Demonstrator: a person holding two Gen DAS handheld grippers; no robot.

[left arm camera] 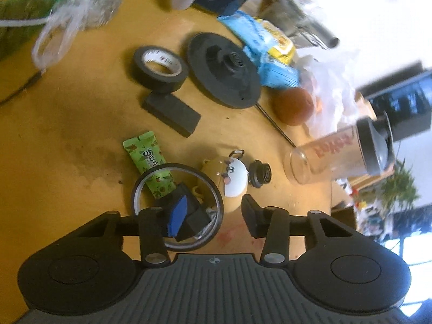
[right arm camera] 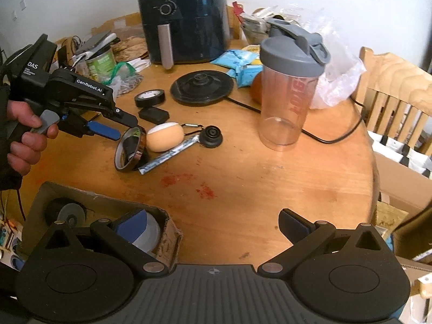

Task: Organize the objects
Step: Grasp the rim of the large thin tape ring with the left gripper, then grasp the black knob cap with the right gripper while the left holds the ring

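Note:
A thin amber tape ring (left arm camera: pixel 219 189) stands tilted on the wooden table (left arm camera: pixel 67 124), leaning beside a tan and white plush toy (left arm camera: pixel 232 178). My left gripper (left arm camera: pixel 214 208) is down at the ring. Its blue-padded finger shows inside the ring's circle, the other finger stands outside, and a gap remains between that finger and the ring's wall. In the right wrist view a hand holds the left gripper (right arm camera: pixel 128 131) at the tape ring (right arm camera: pixel 129 148). My right gripper (right arm camera: pixel 213 226) stands open with nothing in it, one finger over a cardboard box (right arm camera: pixel 167 235).
A green snack packet (left arm camera: pixel 148 159) and a small black cap (left arm camera: pixel 260 174) lie by the plush. Farther off are a black tape roll (left arm camera: pixel 160 66), a black block (left arm camera: pixel 170 110), a kettle base (left arm camera: pixel 224 70), a shaker bottle (right arm camera: pixel 289 94) and an air fryer (right arm camera: pixel 186 19). A wooden chair (right arm camera: pixel 394 94) stands on the right.

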